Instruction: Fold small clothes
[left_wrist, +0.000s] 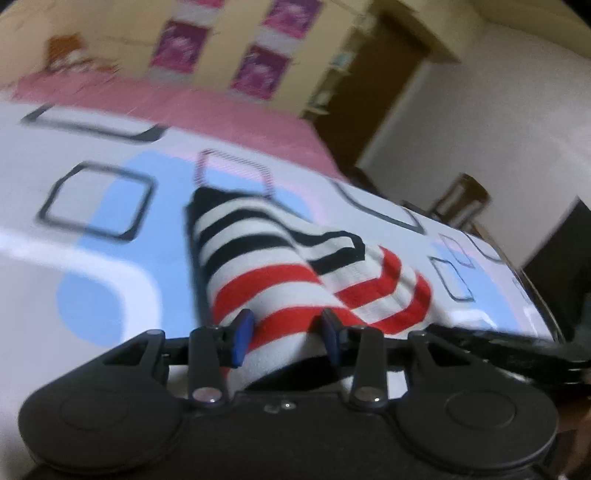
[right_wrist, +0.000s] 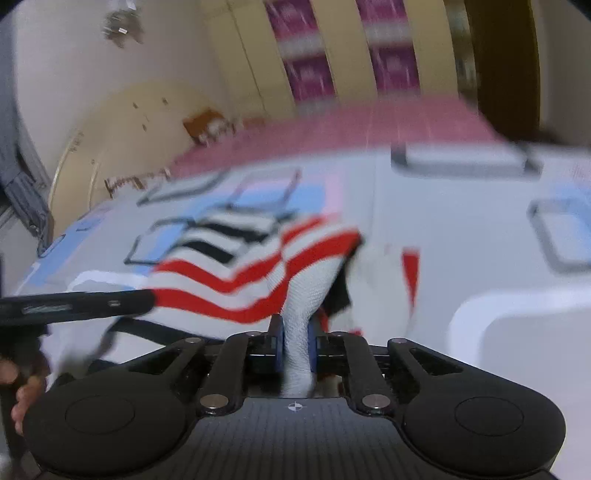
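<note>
Both claws tilt down over the patterned bed (left_wrist: 92, 229), the right claw (right_wrist: 295, 343) clamped on a bunched white fold of the striped garment (left_wrist: 266, 266), the left claw (left_wrist: 286, 332) partly apart astride its near edge.

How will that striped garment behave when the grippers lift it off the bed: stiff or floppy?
Probably floppy: the striped garment already lies in soft folds and ripples on the bedsheet. It looks a thin knit, so likely light. The fabric bunches narrow inside the right gripper, so expect the free parts to sag and swing.
</note>
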